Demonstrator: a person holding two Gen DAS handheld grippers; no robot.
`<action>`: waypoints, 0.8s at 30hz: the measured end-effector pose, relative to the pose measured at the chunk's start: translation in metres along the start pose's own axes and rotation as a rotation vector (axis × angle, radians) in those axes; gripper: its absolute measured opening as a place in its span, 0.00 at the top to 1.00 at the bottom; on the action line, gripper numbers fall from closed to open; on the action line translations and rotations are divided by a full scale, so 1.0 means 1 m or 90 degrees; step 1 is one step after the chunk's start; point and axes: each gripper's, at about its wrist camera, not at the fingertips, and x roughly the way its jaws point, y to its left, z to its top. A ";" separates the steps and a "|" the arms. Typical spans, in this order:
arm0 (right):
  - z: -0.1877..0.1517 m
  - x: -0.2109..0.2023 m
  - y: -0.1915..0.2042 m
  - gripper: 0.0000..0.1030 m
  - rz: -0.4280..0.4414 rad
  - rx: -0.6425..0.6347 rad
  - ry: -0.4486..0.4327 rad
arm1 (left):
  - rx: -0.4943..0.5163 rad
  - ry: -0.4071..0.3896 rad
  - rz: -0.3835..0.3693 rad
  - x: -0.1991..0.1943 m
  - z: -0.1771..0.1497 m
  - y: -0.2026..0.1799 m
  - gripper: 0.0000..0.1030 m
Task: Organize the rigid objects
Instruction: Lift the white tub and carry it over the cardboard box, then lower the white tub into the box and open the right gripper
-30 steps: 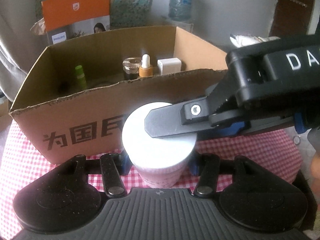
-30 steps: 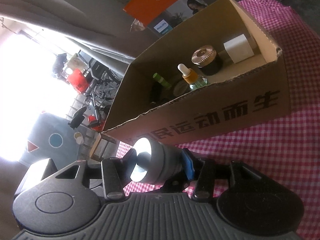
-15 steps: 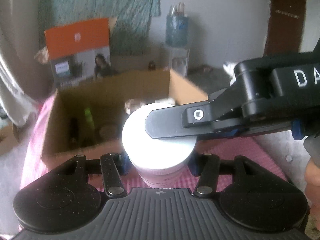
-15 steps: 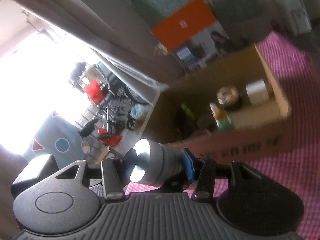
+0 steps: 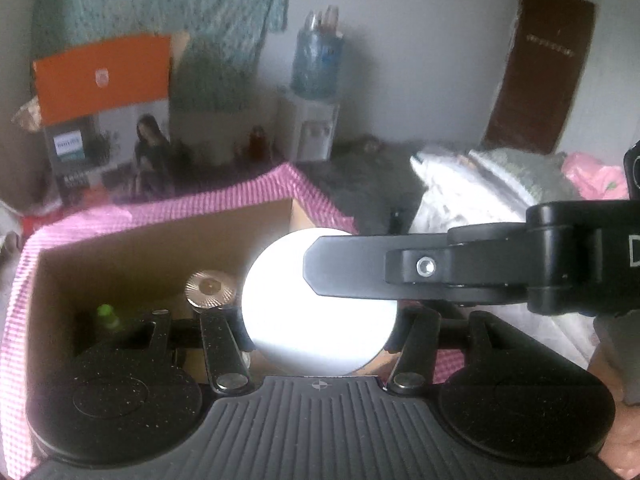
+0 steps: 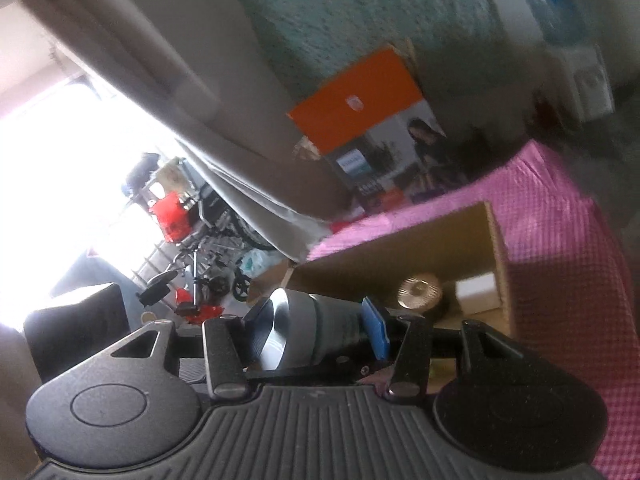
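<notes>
Both grippers clamp one white-lidded round jar, grey-sided in the right view: left gripper on its sides, right gripper across lid and base.

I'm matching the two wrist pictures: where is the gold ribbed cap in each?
Left wrist: gold cap inside the cardboard box, left of the white jar, centre-left.
Right wrist: gold cap in the box, right of centre, beside a white block.
Shared landmark: orange carton behind the box.

Probably a home bedroom (water dispenser, bedding)
</notes>
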 end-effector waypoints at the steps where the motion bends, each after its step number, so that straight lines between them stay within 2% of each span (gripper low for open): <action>1: 0.003 0.005 -0.008 0.49 -0.001 0.009 0.008 | -0.003 0.016 -0.001 0.012 0.002 0.001 0.49; 7: 0.005 0.039 -0.056 0.49 -0.015 0.055 0.060 | -0.015 0.097 0.007 0.063 0.000 0.009 0.49; 11: 0.005 0.056 -0.074 0.49 -0.015 0.068 0.082 | -0.013 0.127 0.020 0.074 -0.004 0.013 0.49; 20: 0.008 0.070 -0.088 0.49 -0.027 0.055 0.093 | 0.005 0.163 0.063 0.092 -0.004 0.009 0.48; 24: 0.008 0.072 -0.095 0.48 -0.021 0.066 0.095 | 0.009 0.166 0.064 0.095 -0.003 0.007 0.45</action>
